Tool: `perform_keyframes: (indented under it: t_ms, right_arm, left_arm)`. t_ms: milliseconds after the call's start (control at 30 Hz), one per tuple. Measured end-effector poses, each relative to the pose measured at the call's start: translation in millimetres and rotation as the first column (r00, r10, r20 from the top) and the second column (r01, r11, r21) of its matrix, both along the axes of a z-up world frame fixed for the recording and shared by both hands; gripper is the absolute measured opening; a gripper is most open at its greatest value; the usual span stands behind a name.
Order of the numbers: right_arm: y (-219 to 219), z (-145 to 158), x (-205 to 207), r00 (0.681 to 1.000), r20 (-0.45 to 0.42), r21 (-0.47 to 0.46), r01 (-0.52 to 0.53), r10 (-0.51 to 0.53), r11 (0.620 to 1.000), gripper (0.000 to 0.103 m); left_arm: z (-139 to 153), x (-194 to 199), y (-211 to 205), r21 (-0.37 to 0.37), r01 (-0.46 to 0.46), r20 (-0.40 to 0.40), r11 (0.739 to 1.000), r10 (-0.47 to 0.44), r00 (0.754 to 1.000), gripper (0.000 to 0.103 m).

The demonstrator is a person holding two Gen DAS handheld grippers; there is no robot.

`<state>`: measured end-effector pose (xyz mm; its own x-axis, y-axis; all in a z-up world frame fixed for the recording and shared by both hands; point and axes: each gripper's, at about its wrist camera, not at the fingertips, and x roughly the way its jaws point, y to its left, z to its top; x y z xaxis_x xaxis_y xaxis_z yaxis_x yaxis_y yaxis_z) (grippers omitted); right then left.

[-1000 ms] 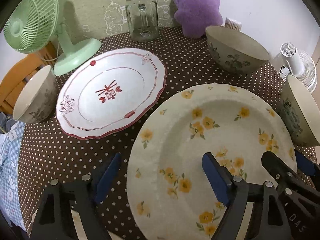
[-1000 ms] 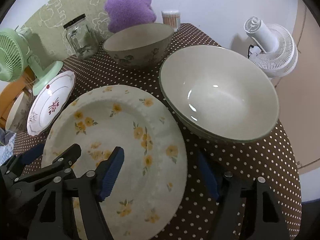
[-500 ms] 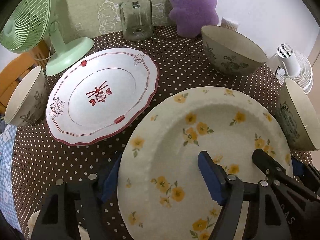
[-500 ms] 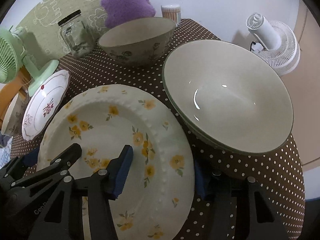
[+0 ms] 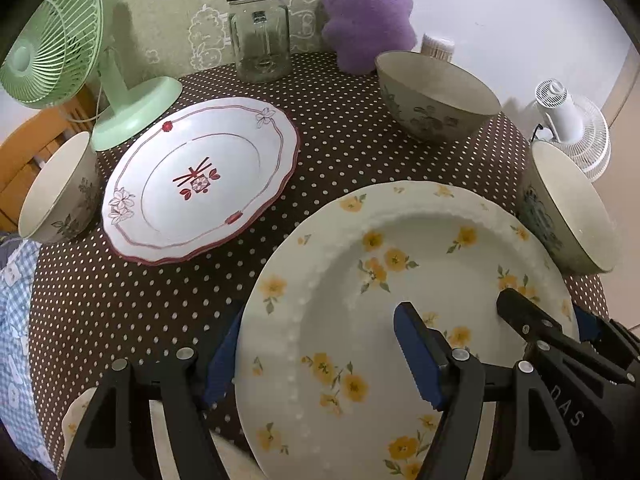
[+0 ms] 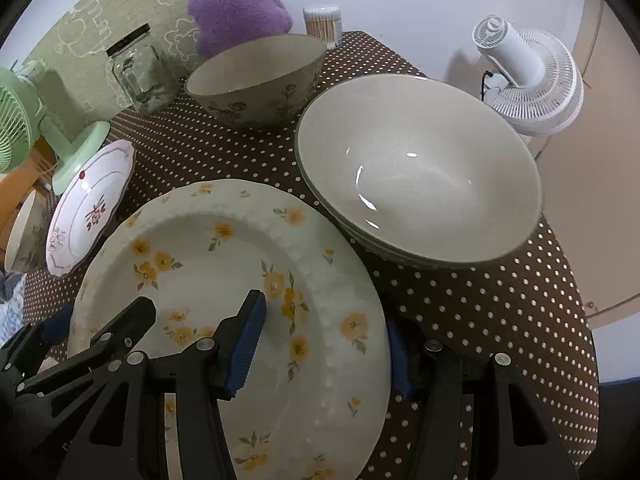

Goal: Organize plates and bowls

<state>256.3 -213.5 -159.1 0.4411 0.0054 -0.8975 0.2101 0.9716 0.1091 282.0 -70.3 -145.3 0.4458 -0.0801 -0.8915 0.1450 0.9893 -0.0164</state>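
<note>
A cream plate with yellow flowers [image 5: 400,288] lies at the table's near side; it also shows in the right wrist view [image 6: 224,280]. My left gripper [image 5: 320,360] is open and straddles the plate's left rim, one finger below, one above. My right gripper [image 6: 324,348] is open and straddles its right rim. A white plate with red trim [image 5: 200,180] lies to the left. Grey-green bowls stand around: one at the back [image 5: 436,96], one at the right [image 6: 416,172], one at the far left [image 5: 60,188].
A green fan [image 5: 60,56], a glass jar [image 5: 260,36], a purple plush [image 5: 364,12] and a cotton-swab tub [image 6: 322,24] stand along the back of the brown dotted tablecloth [image 5: 140,300]. A white fan [image 6: 528,76] stands off the table's right edge.
Both grippers have moved forward so their fingers now reach around the yellow-flower plate's two side rims. The plate looks slightly raised at the near edge.
</note>
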Motion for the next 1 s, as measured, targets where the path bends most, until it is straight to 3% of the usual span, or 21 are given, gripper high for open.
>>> perform_keyframes:
  t_ms: [500, 1000]
  right_arm:
    - [19.0, 31.4, -34.9, 0.999, 0.032, 0.007, -0.003, 0.003, 1.000, 0.059]
    - [72.3, 47.6, -83.6, 0.998, 0.049, -0.011, -0.036, 0.036, 0.999, 0.059]
  left_arm:
    - [28.0, -42.3, 21.3, -0.003, 0.009, 0.034, 1.000, -0.009, 0.999, 0.074]
    - [40.0, -88.0, 71.8, -0.017, -0.016, 0.054, 1.000, 0.016, 0.998, 0.074]
